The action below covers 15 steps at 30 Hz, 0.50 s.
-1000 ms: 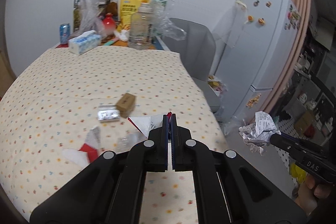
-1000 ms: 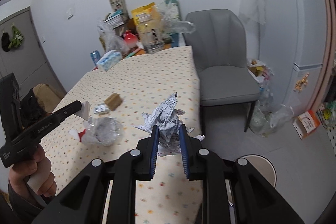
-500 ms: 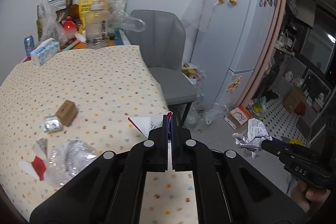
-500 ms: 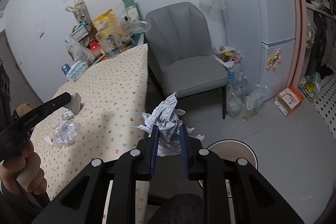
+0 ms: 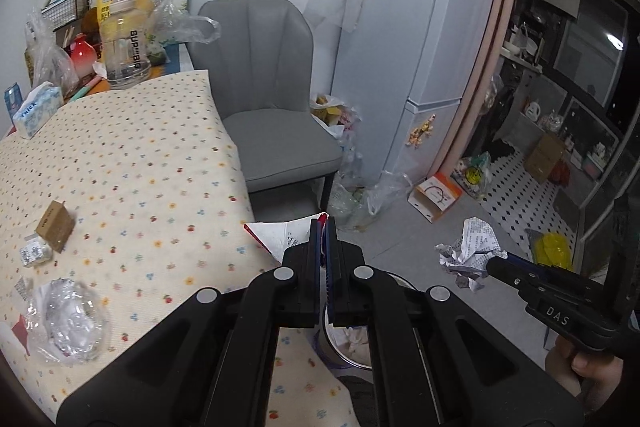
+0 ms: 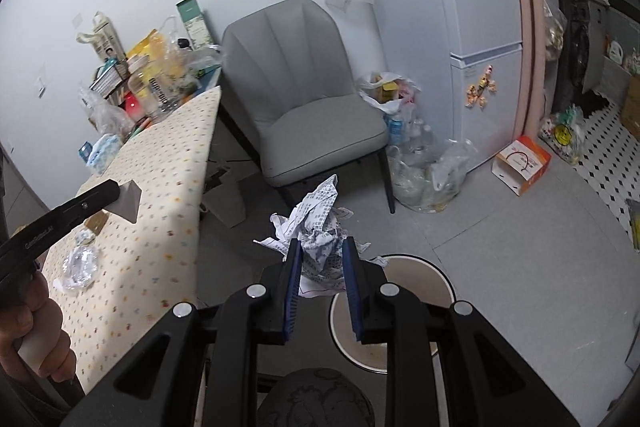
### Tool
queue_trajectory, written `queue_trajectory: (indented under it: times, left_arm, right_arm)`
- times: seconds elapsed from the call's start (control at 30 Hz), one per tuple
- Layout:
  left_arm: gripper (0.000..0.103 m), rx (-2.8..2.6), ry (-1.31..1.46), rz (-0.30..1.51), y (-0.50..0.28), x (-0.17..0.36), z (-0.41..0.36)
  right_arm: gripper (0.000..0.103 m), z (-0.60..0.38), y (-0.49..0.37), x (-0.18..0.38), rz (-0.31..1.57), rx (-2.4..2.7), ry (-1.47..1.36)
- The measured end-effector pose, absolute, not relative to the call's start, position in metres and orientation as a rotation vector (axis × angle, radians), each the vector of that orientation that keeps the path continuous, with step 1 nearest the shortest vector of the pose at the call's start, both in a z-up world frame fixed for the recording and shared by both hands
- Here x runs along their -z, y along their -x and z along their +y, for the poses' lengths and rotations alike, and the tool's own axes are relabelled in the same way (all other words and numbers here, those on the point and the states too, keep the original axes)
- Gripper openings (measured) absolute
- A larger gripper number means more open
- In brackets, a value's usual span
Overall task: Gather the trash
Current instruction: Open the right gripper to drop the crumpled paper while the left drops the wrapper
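Left gripper [image 5: 322,227]: clamped tight on a white wrapper [image 5: 276,237] at the table [image 5: 132,155] edge.
Right gripper [image 6: 319,247]: jaws just widening, crumpled printed paper [image 6: 318,223] between them, above the round bin [image 6: 436,277].
Table litter: clear plastic wad [image 5: 72,319], small cardboard box [image 5: 54,225].

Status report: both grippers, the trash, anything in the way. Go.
Left gripper shut on flat wrapper. Right gripper jaws just easing open, crumpled paper between them, above bin. Nothing in the way.

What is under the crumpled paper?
The round bin on the floor sits just below the crumpled paper. The right gripper hides most of its inside.
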State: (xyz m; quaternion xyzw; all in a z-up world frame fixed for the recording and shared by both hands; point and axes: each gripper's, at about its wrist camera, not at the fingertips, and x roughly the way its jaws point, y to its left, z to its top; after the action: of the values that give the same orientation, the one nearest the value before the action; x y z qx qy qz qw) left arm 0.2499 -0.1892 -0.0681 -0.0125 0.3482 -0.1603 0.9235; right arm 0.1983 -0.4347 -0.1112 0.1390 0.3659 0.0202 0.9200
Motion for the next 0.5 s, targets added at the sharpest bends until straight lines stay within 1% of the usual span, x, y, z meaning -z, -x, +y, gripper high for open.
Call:
queue_trajectory:
  times: [0.07, 0.1, 0.13, 0.27, 0.5]
  left_arm:
    - [0.003, 0.333, 0.019, 0.725, -0.252, 0.071, -0.196]
    - [0.003, 0.336, 0.014, 0.73, -0.253, 0.073, -0.199]
    - [0.003, 0.338, 0.008, 0.734, -0.254, 0.074, -0.203]
    - [0.003, 0.346, -0.009, 0.749, -0.255, 0.078, -0.216]
    - [0.003, 0.38, -0.033, 0.774, -0.257, 0.086, -0.241]
  right_arm:
    - [0.04, -0.441, -0.202, 0.113, 0.737, -0.022, -0.279]
    - [0.053, -0.445, -0.203, 0.114, 0.73, -0.01, -0.279]
    - [0.056, -0.448, -0.203, 0.115, 0.726, -0.005, -0.281]
    - [0.059, -0.465, -0.198, 0.121, 0.726, 0.01, -0.315]
    - [0.06, -0.486, -0.179, 0.128, 0.727, 0.033, -0.363]
